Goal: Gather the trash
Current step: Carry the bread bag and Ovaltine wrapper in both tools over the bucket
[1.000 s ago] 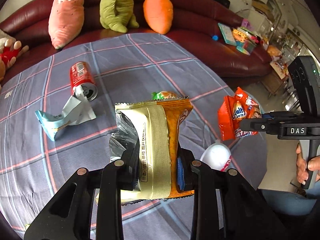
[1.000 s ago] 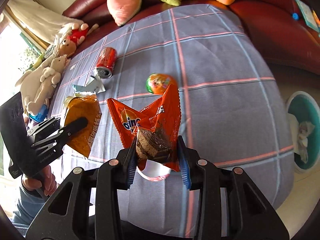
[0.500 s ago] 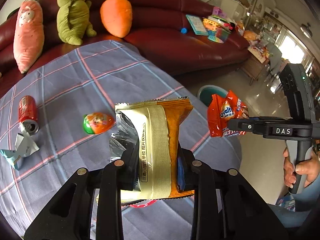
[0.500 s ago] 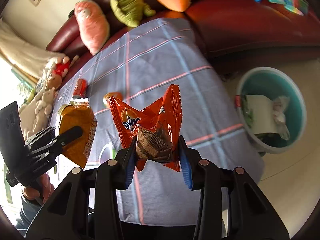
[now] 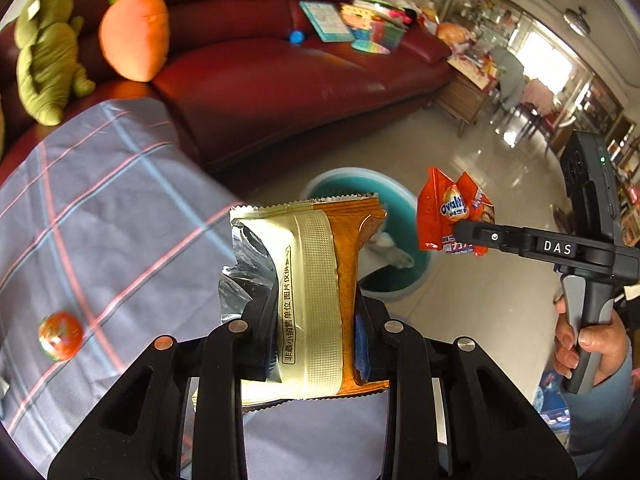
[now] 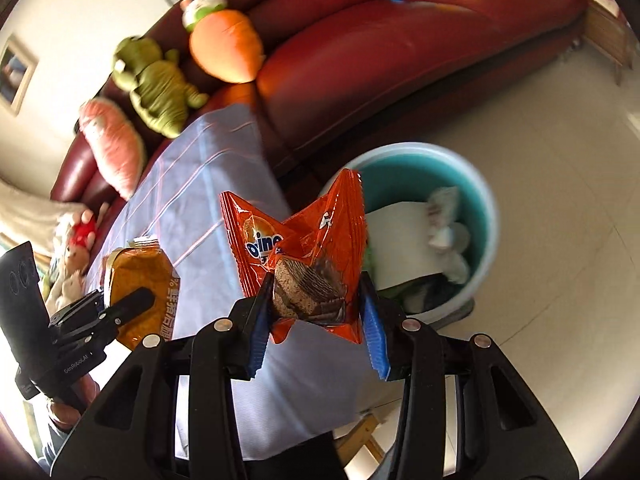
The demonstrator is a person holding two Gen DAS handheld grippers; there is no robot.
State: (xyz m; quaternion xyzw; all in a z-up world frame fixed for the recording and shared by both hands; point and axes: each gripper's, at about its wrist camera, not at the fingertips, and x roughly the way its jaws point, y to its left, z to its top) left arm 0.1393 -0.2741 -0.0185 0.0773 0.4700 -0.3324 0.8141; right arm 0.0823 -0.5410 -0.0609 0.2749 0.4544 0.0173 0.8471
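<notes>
A cream and orange snack wrapper (image 5: 316,300) is clamped upright between the narrow-set jaws of the left gripper (image 5: 316,336), its lower part pinched at the pads and its crimped top edge standing well clear above the fingertips, with torn silver foil spilling over the left finger. The right gripper (image 6: 316,316) carries an orange Ovaltine wrapper (image 6: 304,248), which stands between the blue pads (image 6: 374,332); its jaws have just been opening, and in the right wrist view a gap is seen between the right pad and the wrapper, while the left pad is met by the packet's lower corner. Whether the wrapper is pinched at all cannot be told. A teal waste bin (image 6: 486,216), already holding paper and tissue, is seen on the floor just beyond and to the right of the right gripper's fingertips, beside the edge of the checked tablecloth (image 5: 100,208). A small round orange toy (image 5: 60,335) lies on the cloth, far left of the left jaws.
</notes>
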